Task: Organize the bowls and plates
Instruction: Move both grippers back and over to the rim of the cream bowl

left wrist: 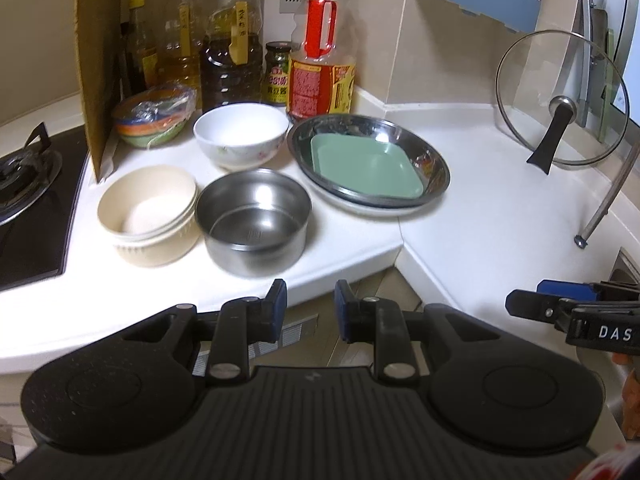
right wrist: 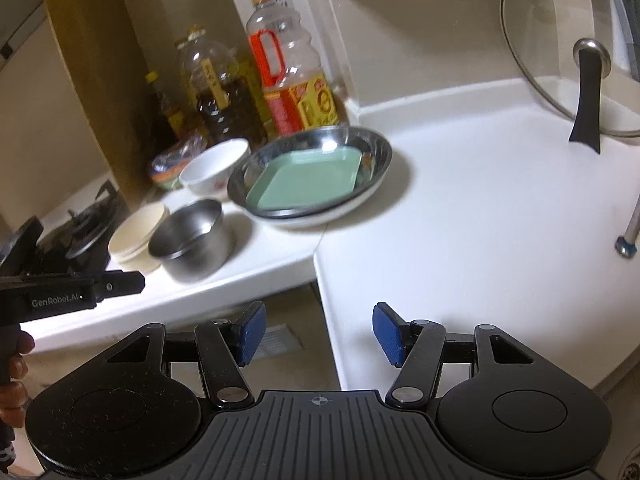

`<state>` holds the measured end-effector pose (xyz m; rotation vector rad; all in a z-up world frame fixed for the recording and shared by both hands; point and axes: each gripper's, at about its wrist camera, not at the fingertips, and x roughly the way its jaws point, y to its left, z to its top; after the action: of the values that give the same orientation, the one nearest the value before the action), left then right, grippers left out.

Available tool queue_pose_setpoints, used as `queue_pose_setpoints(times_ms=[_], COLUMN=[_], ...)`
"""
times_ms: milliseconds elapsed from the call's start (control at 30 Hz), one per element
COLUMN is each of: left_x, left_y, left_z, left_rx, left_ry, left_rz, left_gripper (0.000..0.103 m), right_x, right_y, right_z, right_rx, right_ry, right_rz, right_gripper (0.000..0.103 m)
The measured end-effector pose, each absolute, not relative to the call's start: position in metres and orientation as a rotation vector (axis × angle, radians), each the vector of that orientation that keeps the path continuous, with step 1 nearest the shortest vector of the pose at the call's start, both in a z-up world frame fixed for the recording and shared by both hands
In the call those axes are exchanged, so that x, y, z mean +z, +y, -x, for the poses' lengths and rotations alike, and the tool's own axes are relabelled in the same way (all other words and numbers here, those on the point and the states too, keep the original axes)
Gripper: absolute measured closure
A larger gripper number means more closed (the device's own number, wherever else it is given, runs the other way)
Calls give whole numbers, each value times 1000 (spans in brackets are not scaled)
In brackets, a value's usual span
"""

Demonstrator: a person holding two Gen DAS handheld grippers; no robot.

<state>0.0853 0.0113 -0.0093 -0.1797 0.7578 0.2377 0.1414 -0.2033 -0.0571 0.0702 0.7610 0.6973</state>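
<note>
Your left gripper (left wrist: 310, 308) hangs off the tabletop (left wrist: 472, 208) edge with its jaws parted and nothing between them; your right gripper (right wrist: 316, 334) is spread wider, also holding nothing. Just ahead of the left one sits the steel bowl (left wrist: 253, 216), touching the cream bowl stack (left wrist: 149, 214) on its left. Behind them is the white bowl (left wrist: 241, 134), and to its right the steel plate (left wrist: 370, 160) with a green square plate (left wrist: 366, 166) lying in it. Oil bottles (left wrist: 320, 48) crowd the wall behind, wrapped coloured bowls (left wrist: 154, 114) sit beside a cardboard panel (left wrist: 98, 68), and a glass lid (left wrist: 560, 98) leans at the far right.
</note>
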Motion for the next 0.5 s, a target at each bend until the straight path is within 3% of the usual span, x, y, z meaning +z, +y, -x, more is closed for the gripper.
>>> queue_pose_setpoints(times_ms=[500], left_x=[-22], left_y=[4], left_z=[-54], left_rx=[309], left_ry=[829], left_rz=[195], left_gripper=[80], right_x=[-77], right_y=[-194], right_z=[-127], right_rx=[769], right_ry=[863], right_rz=[-46], right_gripper=[44])
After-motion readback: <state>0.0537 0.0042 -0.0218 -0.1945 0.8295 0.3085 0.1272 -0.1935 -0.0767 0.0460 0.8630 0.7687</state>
